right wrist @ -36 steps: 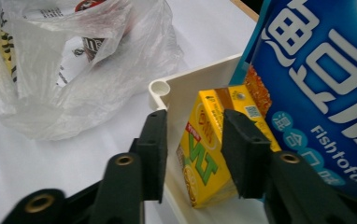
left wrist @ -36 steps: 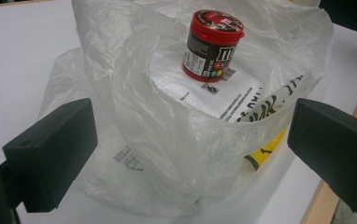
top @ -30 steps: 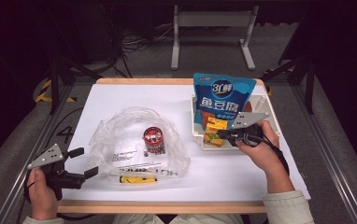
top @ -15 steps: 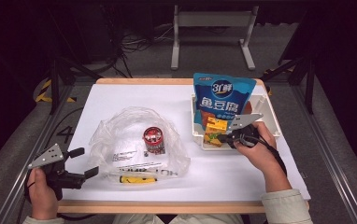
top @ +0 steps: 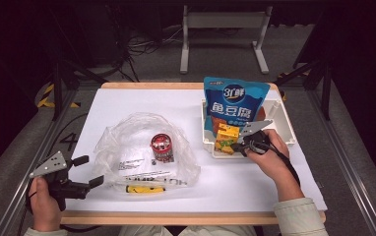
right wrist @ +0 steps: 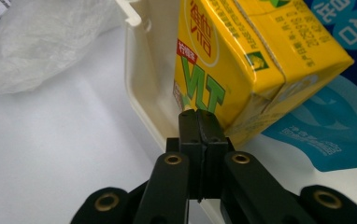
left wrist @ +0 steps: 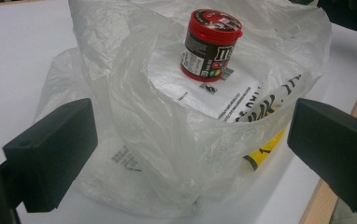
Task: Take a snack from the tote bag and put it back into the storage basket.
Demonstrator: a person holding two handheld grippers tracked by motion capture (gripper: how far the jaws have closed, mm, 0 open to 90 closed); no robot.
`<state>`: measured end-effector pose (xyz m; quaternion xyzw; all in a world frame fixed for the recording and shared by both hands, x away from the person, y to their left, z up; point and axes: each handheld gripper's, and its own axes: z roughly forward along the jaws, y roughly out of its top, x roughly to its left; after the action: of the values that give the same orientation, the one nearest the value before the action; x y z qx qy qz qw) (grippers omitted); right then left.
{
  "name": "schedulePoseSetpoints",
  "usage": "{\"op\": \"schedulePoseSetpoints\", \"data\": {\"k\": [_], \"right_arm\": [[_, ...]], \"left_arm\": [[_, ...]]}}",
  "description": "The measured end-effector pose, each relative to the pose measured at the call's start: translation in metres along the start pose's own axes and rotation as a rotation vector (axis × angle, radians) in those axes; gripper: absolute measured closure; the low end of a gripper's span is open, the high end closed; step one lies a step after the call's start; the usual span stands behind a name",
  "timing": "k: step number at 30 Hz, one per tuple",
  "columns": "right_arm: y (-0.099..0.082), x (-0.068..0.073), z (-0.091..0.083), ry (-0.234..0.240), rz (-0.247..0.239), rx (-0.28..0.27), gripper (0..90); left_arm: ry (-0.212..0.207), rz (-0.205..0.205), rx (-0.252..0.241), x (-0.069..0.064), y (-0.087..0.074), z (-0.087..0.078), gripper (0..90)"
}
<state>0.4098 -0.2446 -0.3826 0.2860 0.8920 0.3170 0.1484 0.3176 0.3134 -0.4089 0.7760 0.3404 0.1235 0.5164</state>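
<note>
Dark floor and black cables sit behind a white worktop (top: pixel 255 182) with a wooden edge. On the left part of it lies a big clear plastic bag (top: pixel 141 150), all crinkly and open. Inside the bag stands a small round tub with a red lid (top: pixel 161 146), straight up. A yellow strip (top: pixel 145 189) shows along the near edge of the bag.

On the right part sits a white tray (top: pixel 283 123). A blue snack pouch (top: pixel 233 103) leans in it, sticking out over the far rim. A yellow drink box (top: pixel 226 138) lies in the near left corner of the tray, just below the pouch.

The left gripper (top: pixel 85 171) is at the near left corner of the worktop, held in a hand (top: pixel 42 209). Its fingers are wide apart and hold nothing. In the left gripper view the bag sits between them, but they do not touch it.

The right gripper (top: pixel 238 145) is held in the other hand (top: pixel 269 160), right at the near rim of the tray. In the right gripper view its fingers (right wrist: pixel 189 130) are pressed tight together. Their tips are right up against the bottom edge of the yellow drink box. I cannot tell if they pinch a bit of it.
</note>
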Motion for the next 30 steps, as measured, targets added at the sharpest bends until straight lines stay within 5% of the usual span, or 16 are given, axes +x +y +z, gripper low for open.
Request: {"op": "schedulePoseSetpoints", "data": {"k": [30], "right_arm": [[-0.0058,-0.0047,0.0008,-0.029,0.029,0.019,89.7]], "left_arm": [[0.0,-0.001,-0.005,0.0002,0.0016,-0.0002,2.2]]}}
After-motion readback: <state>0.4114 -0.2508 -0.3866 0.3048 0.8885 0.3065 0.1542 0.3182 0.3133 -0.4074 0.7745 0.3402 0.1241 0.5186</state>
